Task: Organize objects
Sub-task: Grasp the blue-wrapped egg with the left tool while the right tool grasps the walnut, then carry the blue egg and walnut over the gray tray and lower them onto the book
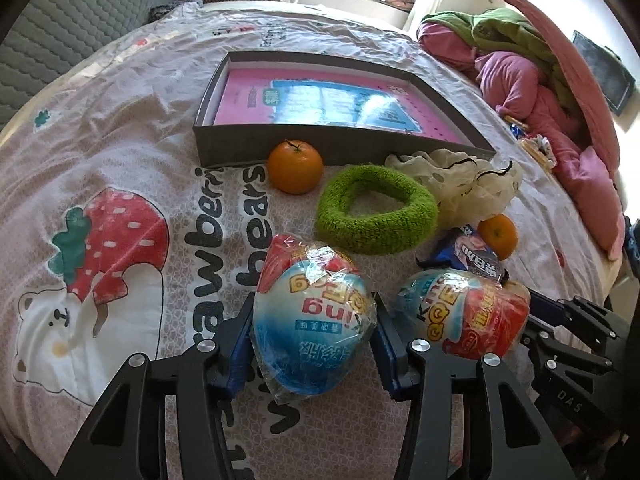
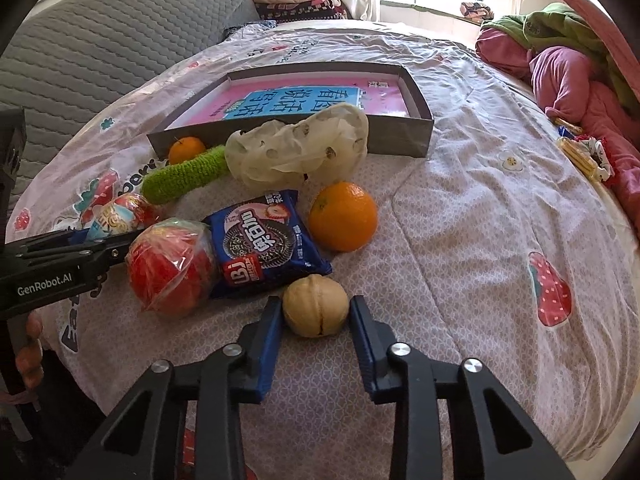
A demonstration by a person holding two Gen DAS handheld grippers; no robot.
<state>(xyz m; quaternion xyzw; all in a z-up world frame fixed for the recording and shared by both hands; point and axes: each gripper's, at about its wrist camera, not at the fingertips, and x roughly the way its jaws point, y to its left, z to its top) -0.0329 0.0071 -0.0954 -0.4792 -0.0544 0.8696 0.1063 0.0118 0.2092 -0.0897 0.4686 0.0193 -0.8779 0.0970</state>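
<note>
Left hand-held gripper (image 1: pixel 314 332) clamped on a plastic-wrapped egg-shaped toy with a blue-white shell and red cap (image 1: pixel 312 312), blue pads pressed to both its sides, near the front edge of the bed (image 1: pixel 120 140). Second wrapped egg toy (image 1: pixel 460 312) lying just beside it. Right hand-held gripper (image 2: pixel 314 316) set around a tan walnut (image 2: pixel 315 310); pads at or very near the shell on both sides, firm contact not certain. Blue cookie packet (image 2: pixel 268 248) just beyond the walnut, touching the second egg toy. Large orange (image 2: pixel 344 216) beside the packet. Green fuzzy ring (image 1: pixel 376 212), cream spotted cloth scrunchie (image 2: pixel 296 148) and small orange (image 1: pixel 295 166) near the front wall of a shallow grey cardboard tray (image 1: pixel 320 142) holding a pink book (image 1: pixel 256 92).
</note>
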